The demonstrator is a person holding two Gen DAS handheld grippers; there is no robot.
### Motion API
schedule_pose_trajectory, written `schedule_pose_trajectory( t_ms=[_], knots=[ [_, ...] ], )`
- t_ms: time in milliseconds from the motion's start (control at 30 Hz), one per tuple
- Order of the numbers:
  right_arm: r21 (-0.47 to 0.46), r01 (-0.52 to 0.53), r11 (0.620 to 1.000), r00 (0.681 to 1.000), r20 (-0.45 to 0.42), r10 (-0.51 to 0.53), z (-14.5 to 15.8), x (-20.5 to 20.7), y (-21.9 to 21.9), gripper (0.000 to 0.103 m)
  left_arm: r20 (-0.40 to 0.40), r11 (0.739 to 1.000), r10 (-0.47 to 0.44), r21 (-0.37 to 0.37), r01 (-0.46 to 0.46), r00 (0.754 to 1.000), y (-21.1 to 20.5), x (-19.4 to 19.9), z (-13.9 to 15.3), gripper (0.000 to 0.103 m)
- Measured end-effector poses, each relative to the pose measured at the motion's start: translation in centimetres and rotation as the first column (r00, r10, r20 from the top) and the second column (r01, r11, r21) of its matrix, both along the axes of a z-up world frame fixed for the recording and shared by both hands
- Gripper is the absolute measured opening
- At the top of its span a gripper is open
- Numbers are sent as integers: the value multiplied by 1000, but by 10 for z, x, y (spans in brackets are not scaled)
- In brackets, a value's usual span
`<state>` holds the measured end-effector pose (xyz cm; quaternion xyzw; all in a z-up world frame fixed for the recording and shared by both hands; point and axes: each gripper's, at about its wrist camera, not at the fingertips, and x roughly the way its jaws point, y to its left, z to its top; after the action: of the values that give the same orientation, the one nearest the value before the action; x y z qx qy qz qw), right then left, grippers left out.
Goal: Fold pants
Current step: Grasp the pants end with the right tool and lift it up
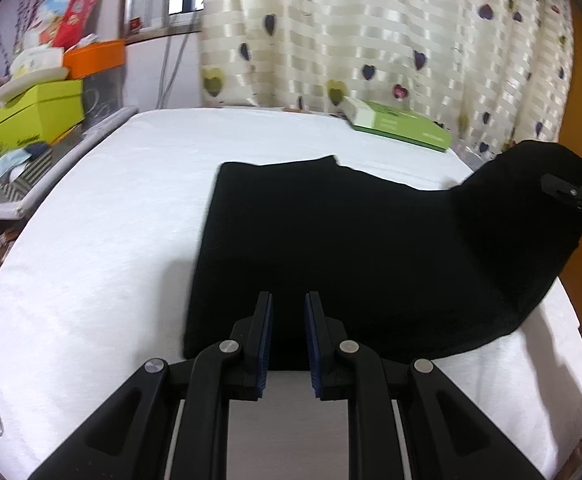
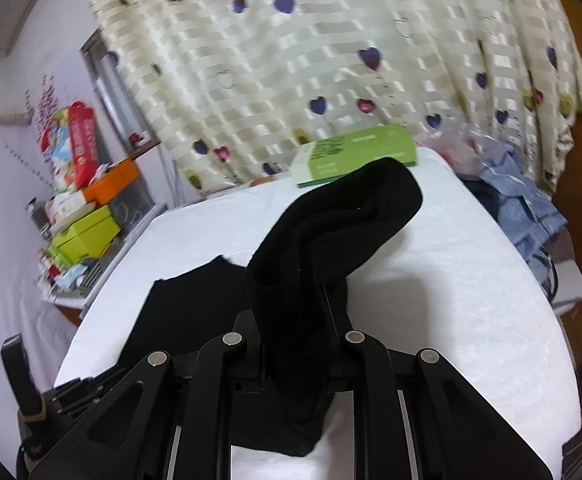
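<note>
The black pants, judged soft, light and limp, are spread on the white tabletop, their 3 o'clock end clamped and lifted by the right hand-held gripper, while the left hand-held gripper is held apart, empty, at the 6 o'clock hem, where a corner grasp is advised.

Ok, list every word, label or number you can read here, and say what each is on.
None reads clearly.
Green box at the table's far edge: white print, too blurred.
Red carton on the shelf: printed text and pictures, too blurred.
Lime box: small dark mark on its side, unreadable.
Black pants: no label visible.
</note>
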<state>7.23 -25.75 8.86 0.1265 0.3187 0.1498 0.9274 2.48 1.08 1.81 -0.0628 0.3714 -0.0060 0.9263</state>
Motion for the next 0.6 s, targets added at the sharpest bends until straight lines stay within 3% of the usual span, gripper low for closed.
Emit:
schedule_pose_trajectory(
  t_ms=[367,600],
  knots=[
    [-30,-141,990,989,36,142,20,5,58,17,-4,998,50,-28,-50,999,27,1,-4,18],
    [-96,-290,952,956,8,293,10,21,128,17,-4,996,78,-46,-78,997,44,-9,-7,18]
  ],
)
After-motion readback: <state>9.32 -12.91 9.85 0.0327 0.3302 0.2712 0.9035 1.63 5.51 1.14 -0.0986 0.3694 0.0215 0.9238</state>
